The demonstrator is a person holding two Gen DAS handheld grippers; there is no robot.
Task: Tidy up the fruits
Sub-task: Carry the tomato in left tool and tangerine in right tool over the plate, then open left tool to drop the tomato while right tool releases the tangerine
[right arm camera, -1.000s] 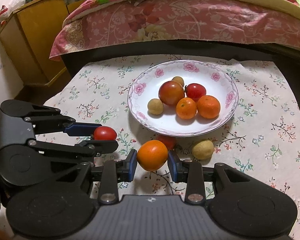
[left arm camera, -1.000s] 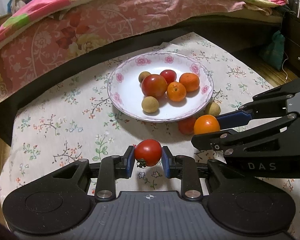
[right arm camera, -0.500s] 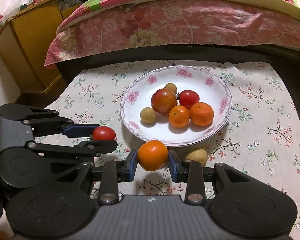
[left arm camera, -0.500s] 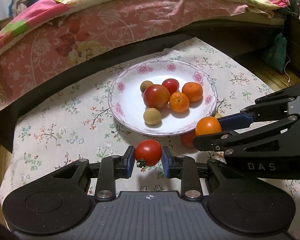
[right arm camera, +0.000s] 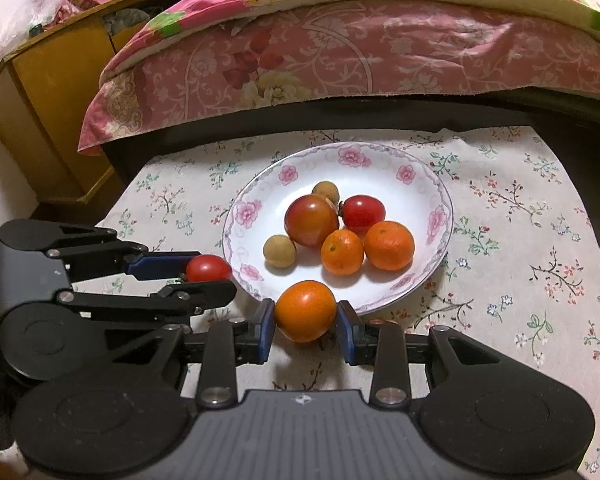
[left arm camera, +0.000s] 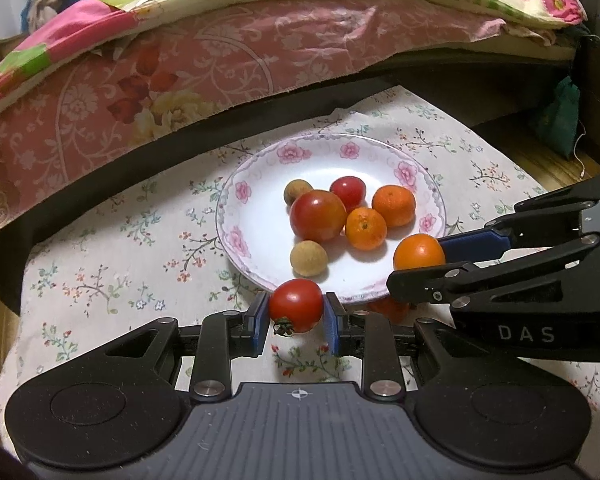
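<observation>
- A small round red tomato (left arm camera: 297, 305) with a green stalk stub is clamped between the blue pads of the left tool (left arm camera: 296, 322); it is held just short of the near rim of the white floral-rimmed plate (left arm camera: 236, 216).
- A round orange mandarin (right arm camera: 305, 311) is clamped likewise in the right tool (right arm camera: 306, 330), also at the near rim.
- Both tools are closed down to the width of the fruit and nothing else is carried.
- On the plate a large red tomato (left arm camera: 318, 216), a smaller red tomato (left arm camera: 348, 192), two mandarins (left arm camera: 393, 205) and two small tan round fruits (left arm camera: 309, 258) are already gathered.
- It is judged that each fruit should be carried over the rim and lowered onto bare white plate before release.
- The pads should be opened slowly, so that the round fruit is not sent rolling off.
- Some reddish fruit is glimpsed on the floral cloth of the worktop (right arm camera: 520, 216) below the rim, mostly hidden.
</observation>
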